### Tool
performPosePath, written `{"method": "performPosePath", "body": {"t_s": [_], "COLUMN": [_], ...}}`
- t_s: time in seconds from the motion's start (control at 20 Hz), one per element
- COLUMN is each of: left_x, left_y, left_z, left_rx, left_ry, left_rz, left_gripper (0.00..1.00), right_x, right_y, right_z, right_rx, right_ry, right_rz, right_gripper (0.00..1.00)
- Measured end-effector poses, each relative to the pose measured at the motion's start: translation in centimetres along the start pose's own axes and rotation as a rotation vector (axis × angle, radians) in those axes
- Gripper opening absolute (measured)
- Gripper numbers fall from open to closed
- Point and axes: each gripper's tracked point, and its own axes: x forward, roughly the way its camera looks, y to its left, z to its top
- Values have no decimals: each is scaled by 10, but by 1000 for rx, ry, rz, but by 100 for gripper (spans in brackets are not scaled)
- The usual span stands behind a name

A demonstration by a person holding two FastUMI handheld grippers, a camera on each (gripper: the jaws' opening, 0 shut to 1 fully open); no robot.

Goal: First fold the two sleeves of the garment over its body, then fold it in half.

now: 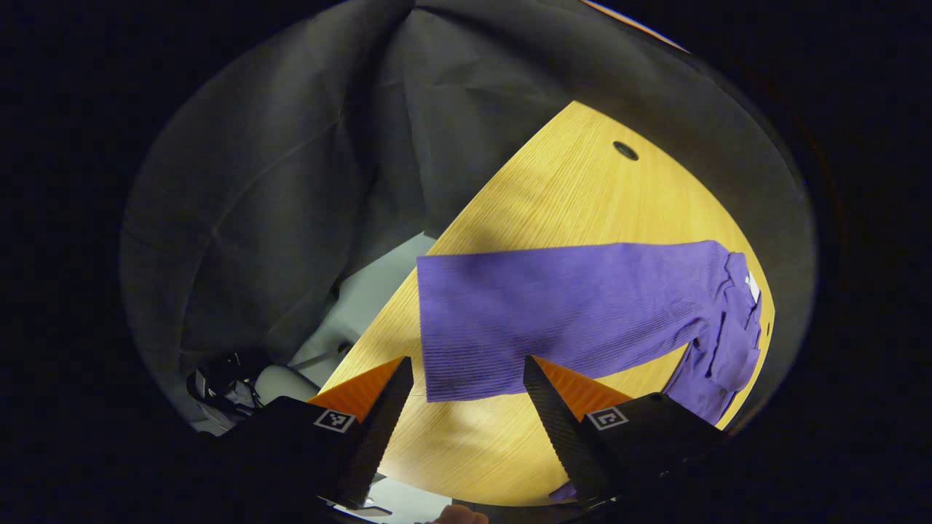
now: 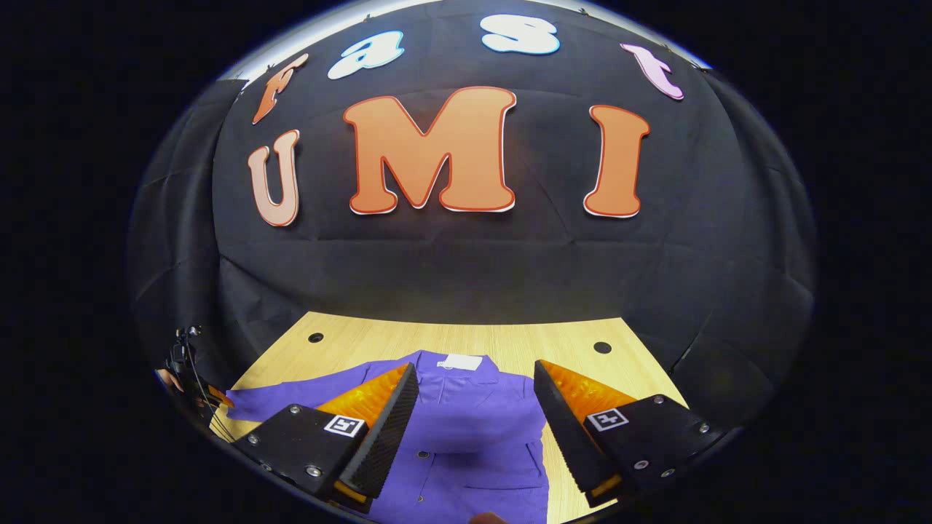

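Observation:
A purple button-up garment [image 2: 466, 451] lies flat on the wooden table [image 2: 510, 338], its collar with a white label [image 2: 460, 362] towards the far wall. A band of purple cloth lies across its chest. One long sleeve [image 1: 568, 313] stretches out sideways over the table, cuff end [image 1: 437, 327] nearest my left gripper [image 1: 467, 358]. That gripper is open and hovers just short of the cuff, nothing between its fingers. My right gripper [image 2: 473, 365] is open above the garment's chest, holding nothing. The left gripper and a hand [image 2: 191, 386] show small at the table's left edge.
The table has round cable holes [image 2: 602, 347] [image 2: 315, 338] [image 1: 625, 151] near its back edge. Black cloth walls close in behind and beside it. Past the table's side edge lies pale floor [image 1: 378, 284] with dark gear [image 1: 218, 386].

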Motion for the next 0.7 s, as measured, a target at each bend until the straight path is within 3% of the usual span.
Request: {"method": "performPosePath", "body": {"t_s": [0.3, 0.5, 0.55, 0.6, 0.7], "left_x": [21, 24, 25, 23, 25], "left_y": [1, 3, 0, -5, -16], "left_z": [8, 15, 15, 17, 18], "left_rx": [-13, -20, -13, -4, 17], "left_ry": [80, 131, 152, 153, 156], "left_rz": [23, 60, 57, 52, 24], "left_gripper": [98, 95, 82, 76, 47], "right_x": [-16, -23, -25, -29, -34], "right_y": [-3, -14, -18, -22, -25], "right_z": [1, -1, -1, -4, -9], "right_rx": [23, 67, 69, 65, 61], "right_ry": [-36, -49, -49, -47, -40], "right_rz": [5, -31, -50, -67, -91], "right_gripper": [95, 95, 95, 95, 95]}}
